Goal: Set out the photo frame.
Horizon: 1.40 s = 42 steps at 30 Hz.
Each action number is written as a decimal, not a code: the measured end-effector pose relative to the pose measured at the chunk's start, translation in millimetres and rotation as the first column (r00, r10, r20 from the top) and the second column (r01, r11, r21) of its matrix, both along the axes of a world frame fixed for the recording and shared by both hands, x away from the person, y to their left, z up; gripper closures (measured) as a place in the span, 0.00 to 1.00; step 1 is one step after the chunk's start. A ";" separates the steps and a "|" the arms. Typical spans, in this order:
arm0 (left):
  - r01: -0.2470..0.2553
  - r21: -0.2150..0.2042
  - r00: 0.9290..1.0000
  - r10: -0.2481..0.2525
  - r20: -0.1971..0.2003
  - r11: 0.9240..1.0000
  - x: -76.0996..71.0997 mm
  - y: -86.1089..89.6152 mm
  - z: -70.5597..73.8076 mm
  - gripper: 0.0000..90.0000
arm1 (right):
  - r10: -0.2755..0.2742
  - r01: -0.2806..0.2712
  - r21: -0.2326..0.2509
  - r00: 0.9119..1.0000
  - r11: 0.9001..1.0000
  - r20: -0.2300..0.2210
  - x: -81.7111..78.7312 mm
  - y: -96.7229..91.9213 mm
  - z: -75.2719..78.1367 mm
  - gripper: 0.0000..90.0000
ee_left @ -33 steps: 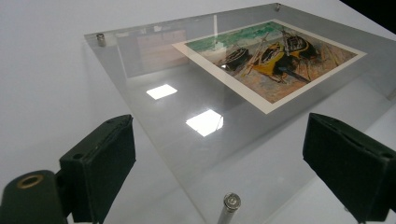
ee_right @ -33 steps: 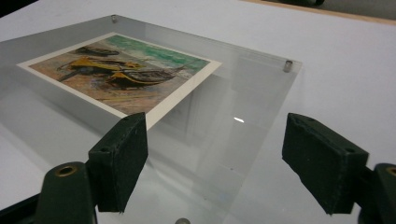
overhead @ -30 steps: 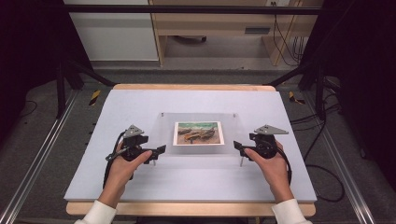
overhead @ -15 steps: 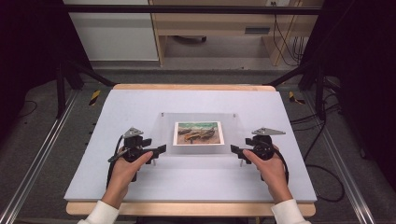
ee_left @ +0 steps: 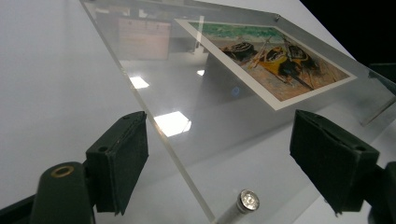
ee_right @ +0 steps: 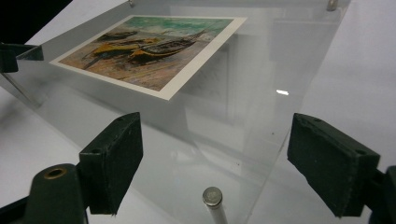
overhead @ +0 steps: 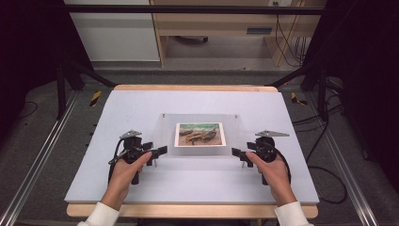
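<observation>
A clear acrylic plate (overhead: 197, 151) with a print of beached boats (overhead: 200, 134) rests on short metal pins on the white board (overhead: 141, 108). My left gripper (overhead: 160, 153) straddles the plate's near left corner (ee_left: 187, 140). Its jaws have just been opening and the pads stand off the plate's edge, with a pin head (ee_left: 246, 201) below. My right gripper (overhead: 237, 154) straddles the near right corner (ee_right: 243, 140) in the same way. Its jaws have also just been opening and the pads are clear of the plate, with a pin (ee_right: 212, 196) between them. Both are open.
The white board lies on a wooden table (overhead: 188, 210) inside a metal rail frame (overhead: 37, 160). Cables (overhead: 324, 179) trail on the floor at the right. A wooden desk (overhead: 221, 28) stands beyond the table.
</observation>
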<state>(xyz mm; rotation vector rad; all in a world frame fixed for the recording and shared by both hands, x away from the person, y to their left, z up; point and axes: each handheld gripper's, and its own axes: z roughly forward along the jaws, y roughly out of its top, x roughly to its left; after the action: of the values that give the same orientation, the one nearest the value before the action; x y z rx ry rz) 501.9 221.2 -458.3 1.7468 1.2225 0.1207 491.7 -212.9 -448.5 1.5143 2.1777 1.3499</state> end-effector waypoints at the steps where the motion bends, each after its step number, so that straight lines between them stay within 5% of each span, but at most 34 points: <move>1: 0.001 -0.003 1.000 -0.001 -0.005 1.000 0.0 0.2 0.0 0.21 | 0.003 -0.003 0.004 1.000 1.000 -0.003 0.0 -0.2 -0.3 0.19; 5: 0.020 -0.032 0.999 -0.021 -0.027 0.999 0.6 -0.2 -1.6 0.20 | 0.005 -0.004 0.032 1.000 0.999 -0.026 0.6 -2.3 -2.1 0.18; 24: 0.033 -0.030 0.999 -0.034 -0.025 0.999 1.4 2.0 -1.5 0.21 | 0.031 -0.022 0.106 0.996 0.994 -0.088 0.2 -5.1 -6.1 0.18; 42: 0.016 -0.011 1.000 -0.016 -0.006 1.000 4.4 1.2 0.3 0.25 | 0.004 0.001 0.071 0.997 0.997 -0.072 4.2 -1.6 -3.8 0.20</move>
<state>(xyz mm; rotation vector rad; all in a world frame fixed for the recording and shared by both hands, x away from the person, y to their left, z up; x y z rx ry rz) 506.3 222.4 -458.0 1.7482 1.2106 0.0988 495.9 -214.5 -452.2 1.6109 2.1961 1.4083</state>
